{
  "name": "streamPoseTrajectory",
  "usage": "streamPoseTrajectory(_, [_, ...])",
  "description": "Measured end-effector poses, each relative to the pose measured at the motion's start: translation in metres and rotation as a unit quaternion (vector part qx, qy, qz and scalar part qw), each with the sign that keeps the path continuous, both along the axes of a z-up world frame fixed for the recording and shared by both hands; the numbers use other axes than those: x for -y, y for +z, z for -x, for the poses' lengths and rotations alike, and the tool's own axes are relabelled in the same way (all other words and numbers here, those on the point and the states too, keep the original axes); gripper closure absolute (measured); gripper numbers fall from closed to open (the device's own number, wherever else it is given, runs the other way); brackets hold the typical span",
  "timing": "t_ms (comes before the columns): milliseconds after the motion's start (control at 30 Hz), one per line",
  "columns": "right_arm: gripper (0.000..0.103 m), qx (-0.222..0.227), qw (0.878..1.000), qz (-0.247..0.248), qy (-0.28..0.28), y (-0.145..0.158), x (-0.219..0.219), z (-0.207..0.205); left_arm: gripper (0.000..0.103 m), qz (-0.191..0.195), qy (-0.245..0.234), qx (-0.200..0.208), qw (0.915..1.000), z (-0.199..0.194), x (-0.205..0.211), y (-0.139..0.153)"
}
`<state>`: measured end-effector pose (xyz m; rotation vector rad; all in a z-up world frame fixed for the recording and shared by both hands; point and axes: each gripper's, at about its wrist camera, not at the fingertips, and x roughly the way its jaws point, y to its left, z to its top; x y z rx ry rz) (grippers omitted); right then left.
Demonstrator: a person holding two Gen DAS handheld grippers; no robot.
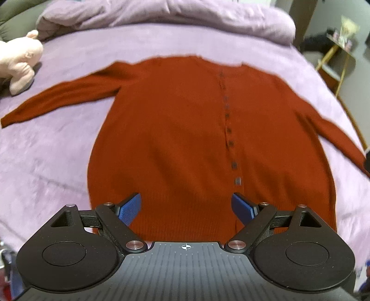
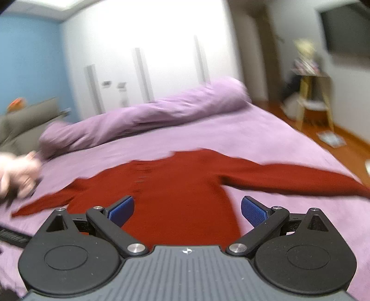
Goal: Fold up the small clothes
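No readable writing anywhere, just a little crosshair mark on each gripper body. The left gripper (image 1: 186, 208) hangs over the hem of the red cardigan (image 1: 185, 139), blue pads spread wide, gripping nothing. The right gripper (image 2: 187, 211) is spread the same way, angled lower across the cardigan's right side. The cardigan lies flat on the purple bed (image 1: 46, 150), sleeves out, buttons done up. Further back sit a pink plush (image 1: 20, 62) and a bunched duvet (image 1: 161, 16).
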<state>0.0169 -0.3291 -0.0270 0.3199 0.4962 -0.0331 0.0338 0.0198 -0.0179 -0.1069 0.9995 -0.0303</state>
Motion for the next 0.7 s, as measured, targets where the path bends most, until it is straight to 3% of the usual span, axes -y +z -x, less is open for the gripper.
streamPoseTrajectory(67, [0.004, 0.002, 0.995, -0.072, -0.063, -0.016, 0.053, -0.010, 0.013, 0.007, 0.004, 0.013, 0.9999, -0.011, 0.000, -0.005])
streamPoseTrajectory(167, [0.012, 0.010, 0.974, -0.166, -0.151, -0.044, 0.124, -0.016, 0.013, 0.037, 0.002, 0.007, 0.9993, -0.025, -0.001, -0.017])
streamPoseTrajectory(233, [0.040, -0.001, 0.953, -0.215, -0.213, -0.067, 0.166, -0.022, 0.013, 0.062, 0.007, -0.008, 0.9981, -0.034, -0.002, -0.026])
streamPoseTrajectory(333, [0.057, -0.009, 0.918, -0.276, -0.285, -0.103, 0.210, -0.027, 0.015, 0.081, 0.018, -0.021, 0.9963, -0.046, 0.000, -0.035])
streamPoseTrajectory(433, [0.058, 0.004, 0.881, -0.346, -0.324, -0.130, 0.235, -0.031, 0.015, 0.059, 0.017, -0.016, 0.9980, -0.056, 0.007, -0.036])
streamPoseTrajectory(500, [0.058, 0.023, 0.864, -0.374, -0.336, -0.137, 0.243, -0.033, 0.015, 0.039, 0.010, -0.011, 0.9991, -0.063, 0.012, -0.035])
streamPoseTrajectory(600, [0.058, 0.034, 0.860, -0.373, -0.346, -0.143, 0.245, -0.041, 0.016, 0.031, 0.001, -0.010, 0.9995, -0.069, 0.014, -0.035])
streamPoseTrajectory(667, [0.072, 0.025, 0.867, -0.354, -0.349, -0.140, 0.246, -0.050, 0.018, 0.034, -0.005, -0.011, 0.9993, -0.073, 0.012, -0.035])
streamPoseTrajectory(700, [0.093, 0.014, 0.871, -0.342, -0.352, -0.137, 0.246, -0.053, 0.018, 0.036, -0.006, -0.011, 0.9993, -0.074, 0.011, -0.035])
